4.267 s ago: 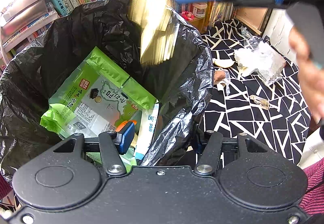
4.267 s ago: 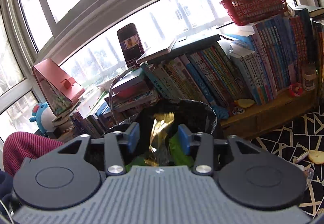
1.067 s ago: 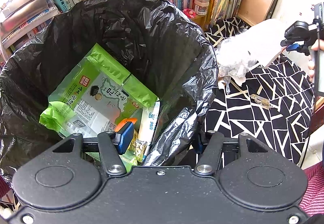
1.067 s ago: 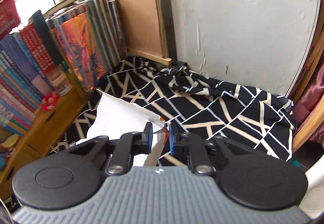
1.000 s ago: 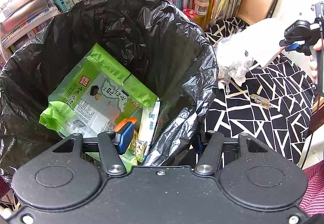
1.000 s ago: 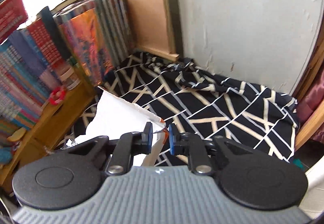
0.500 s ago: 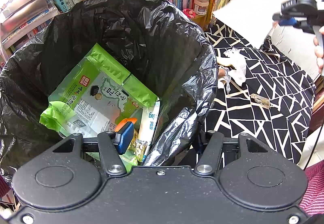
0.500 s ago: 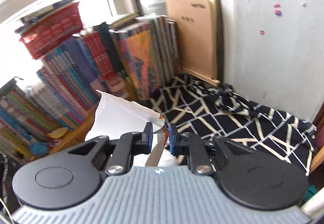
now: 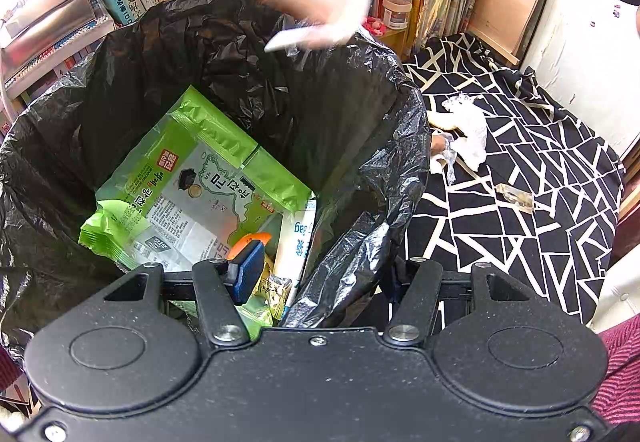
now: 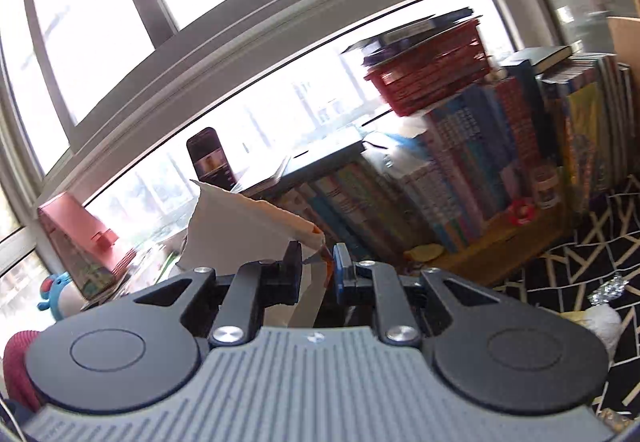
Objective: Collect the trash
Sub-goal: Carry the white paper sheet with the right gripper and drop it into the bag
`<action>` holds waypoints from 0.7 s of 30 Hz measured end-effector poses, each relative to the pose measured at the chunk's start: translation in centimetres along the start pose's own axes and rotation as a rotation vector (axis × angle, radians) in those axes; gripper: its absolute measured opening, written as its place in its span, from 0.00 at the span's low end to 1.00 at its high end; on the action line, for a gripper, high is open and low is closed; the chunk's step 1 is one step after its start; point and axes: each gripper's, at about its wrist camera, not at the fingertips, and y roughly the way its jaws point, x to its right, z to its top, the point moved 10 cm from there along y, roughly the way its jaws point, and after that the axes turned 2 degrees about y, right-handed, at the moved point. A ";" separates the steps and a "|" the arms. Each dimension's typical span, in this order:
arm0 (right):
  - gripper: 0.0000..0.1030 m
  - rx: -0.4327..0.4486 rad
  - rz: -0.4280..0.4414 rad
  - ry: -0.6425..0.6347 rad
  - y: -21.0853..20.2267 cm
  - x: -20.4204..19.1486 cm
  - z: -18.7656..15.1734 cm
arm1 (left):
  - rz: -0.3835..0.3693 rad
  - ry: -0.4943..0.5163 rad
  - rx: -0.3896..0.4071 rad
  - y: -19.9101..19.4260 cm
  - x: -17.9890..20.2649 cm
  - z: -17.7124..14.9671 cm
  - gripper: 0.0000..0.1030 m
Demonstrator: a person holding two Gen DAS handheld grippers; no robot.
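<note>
Books line the shelf (image 10: 460,178) under a bright window (image 10: 200,2), and a black-and-white patterned cloth (image 9: 520,202) covers the surface to your right of the black trash bag (image 9: 224,54). Your left gripper (image 9: 320,274) straddles the bag's near rim, one blue pad inside and the other finger outside with the plastic bunched between them, jaws partly apart – it looks like a pinch on the rim, though the outer pad is hidden behind the plastic. Down in the bag lies a green snack packet (image 9: 200,182), with a white wrapper (image 9: 298,238) and a gold scrap (image 9: 276,290) beside it near the rim. Your right gripper (image 10: 318,266) is up above the bag's far side, seen at the top edge of the left view, and its narrow jaws have just been easing apart with the white paper wrapper (image 10: 240,230) between them – the sheet sits in the gap, but whether the pads press it you cannot tell. From the left wrist that wrapper shows as a pale blur over the bag's mouth. On the cloth, well apart from the bag, lie a crumpled white tissue (image 9: 472,126) and a small clear wrapper (image 9: 516,198).
</note>
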 end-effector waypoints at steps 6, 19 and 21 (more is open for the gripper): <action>0.55 -0.145 0.026 -0.066 3.3 -2.3 -4.7 | -0.001 -0.001 -0.001 -0.1 -0.1 -0.1 0.55; 0.68 -0.103 -0.086 -0.077 2.5 0.3 -4.0 | 0.001 0.002 0.000 -0.2 -0.1 0.0 0.55; 0.72 -0.078 -0.123 -0.077 2.2 1.1 -3.4 | 0.001 0.001 0.000 -0.1 0.0 0.0 0.55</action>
